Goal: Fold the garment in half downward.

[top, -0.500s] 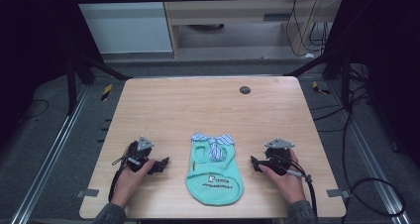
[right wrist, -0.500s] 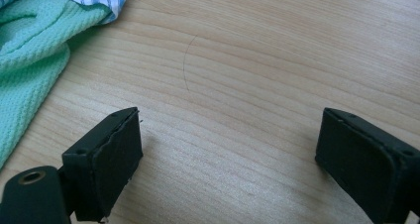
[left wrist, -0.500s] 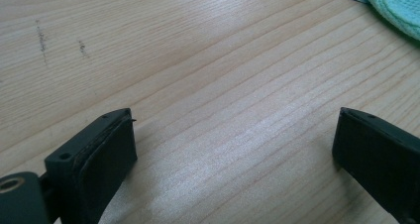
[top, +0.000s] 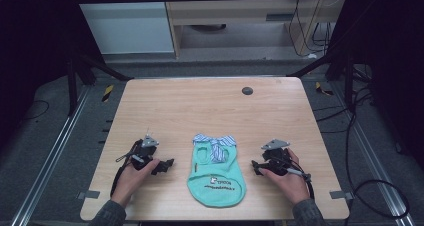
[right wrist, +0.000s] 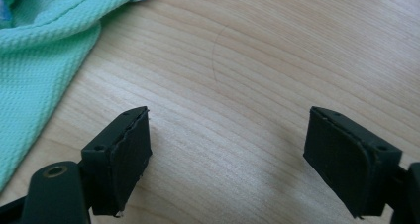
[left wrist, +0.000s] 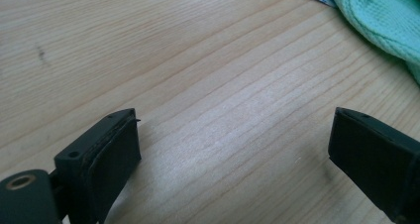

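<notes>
Mint-green pet shirt (top: 216, 173) with striped collar (top: 215, 140), laid flat near the front edge of the wooden table (top: 200, 106), hem toward the person. Left gripper (top: 165, 165) resting on the tabletop just left of the garment, jaws spread wide, bare wood between them. Right gripper (top: 257, 167) likewise just right of it, jaws apart, nothing held. Small dark disc (top: 247, 90) near the far edge.

Knit cloth garment (top: 216, 178); matt wood-grain table (top: 200, 106).
</notes>
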A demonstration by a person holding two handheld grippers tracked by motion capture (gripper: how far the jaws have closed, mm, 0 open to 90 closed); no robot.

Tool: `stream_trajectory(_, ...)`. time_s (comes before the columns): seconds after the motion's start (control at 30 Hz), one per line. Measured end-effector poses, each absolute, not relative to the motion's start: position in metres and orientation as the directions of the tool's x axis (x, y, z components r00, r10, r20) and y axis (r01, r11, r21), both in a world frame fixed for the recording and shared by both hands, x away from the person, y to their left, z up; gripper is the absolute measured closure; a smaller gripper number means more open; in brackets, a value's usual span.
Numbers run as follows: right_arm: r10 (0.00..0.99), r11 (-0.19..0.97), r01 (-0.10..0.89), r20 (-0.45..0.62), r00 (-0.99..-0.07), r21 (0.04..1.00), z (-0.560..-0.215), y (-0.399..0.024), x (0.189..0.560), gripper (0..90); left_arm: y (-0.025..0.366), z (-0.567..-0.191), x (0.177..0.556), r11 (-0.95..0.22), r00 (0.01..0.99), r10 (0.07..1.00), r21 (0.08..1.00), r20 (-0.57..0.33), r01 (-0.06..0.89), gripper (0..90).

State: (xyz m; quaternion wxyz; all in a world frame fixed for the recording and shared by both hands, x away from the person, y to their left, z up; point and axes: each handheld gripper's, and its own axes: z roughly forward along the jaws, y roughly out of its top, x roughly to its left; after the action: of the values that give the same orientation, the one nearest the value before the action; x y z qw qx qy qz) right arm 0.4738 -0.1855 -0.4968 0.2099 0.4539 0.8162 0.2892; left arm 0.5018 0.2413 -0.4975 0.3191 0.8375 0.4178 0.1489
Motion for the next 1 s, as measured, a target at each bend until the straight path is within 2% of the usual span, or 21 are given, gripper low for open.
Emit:
stream_trajectory(0.13,0.852,0.442,0.642,-0.068,-0.52,0.626,-0.487,-0.183,0.482,27.5,0.234,-0.49,0.509,-0.479,0.625,0.781,0.633,-0.01,0.608,7.4)
stream_trajectory(0.33,0.836,0.463,0.651,-0.052,-0.547,0.602,-0.477,-0.175,0.499,34.8,0.213,-0.472,0.526,-0.51,0.655,0.755,0.613,-0.017,0.604,11.4)
stream_trajectory(0.37,0.827,0.472,0.646,-0.048,-0.56,0.6,-0.474,-0.169,0.504,41.2,0.209,-0.47,0.529,-0.507,0.66,0.75,0.613,-0.032,0.606,13.0)
stream_trajectory(0.43,0.818,0.472,0.647,-0.024,-0.574,0.599,-0.471,-0.162,0.511,48.4,0.198,-0.465,0.538,-0.506,0.667,0.743,0.612,-0.047,0.608,13.8)
stream_trajectory(0.47,0.818,0.472,0.647,-0.024,-0.574,0.599,-0.471,-0.162,0.511,48.4,0.198,-0.465,0.538,-0.506,0.667,0.743,0.612,-0.047,0.608,15.3)
stream_trajectory(0.5,0.808,0.48,0.64,-0.019,-0.588,0.6,-0.466,-0.155,0.517,55.3,0.191,-0.46,0.542,-0.511,0.672,0.74,0.616,-0.04,0.599,17.1)
stream_trajectory(0.53,0.808,0.48,0.64,-0.019,-0.588,0.6,-0.466,-0.155,0.517,55.3,0.191,-0.46,0.542,-0.511,0.672,0.74,0.616,-0.04,0.599,18.0)
stream_trajectory(0.57,0.802,0.483,0.629,-0.02,-0.597,0.609,-0.462,-0.148,0.522,62.4,0.187,-0.458,0.545,-0.512,0.677,0.735,0.62,-0.041,0.594,20.3)
stream_trajectory(0.6,0.802,0.483,0.629,-0.02,-0.597,0.609,-0.462,-0.148,0.522,62.4,0.183,-0.455,0.547,-0.513,0.681,0.731,0.623,-0.044,0.59,20.3)
stream_trajectory(0.67,0.795,0.476,0.625,0.001,-0.607,0.619,-0.459,-0.14,0.53,70.5,0.177,-0.453,0.55,-0.503,0.685,0.726,0.632,-0.062,0.59,26.0)
stream_trajectory(0.8,0.794,0.454,0.633,0.037,-0.606,0.627,-0.457,-0.128,0.539,76.7,0.164,-0.453,0.559,-0.5,0.685,0.725,0.626,-0.077,0.599,32.7)
stream_trajectory(0.9,0.791,0.436,0.633,0.062,-0.608,0.64,-0.458,-0.119,0.55,77.3,0.157,-0.456,0.567,-0.486,0.676,0.731,0.627,-0.09,0.609,42.2)
stream_trajectory(1.0,0.795,0.435,0.64,0.064,-0.603,0.633,-0.458,-0.113,0.555,76.4,0.153,-0.455,0.57,-0.479,0.673,0.733,0.629,-0.096,0.612,44.4)
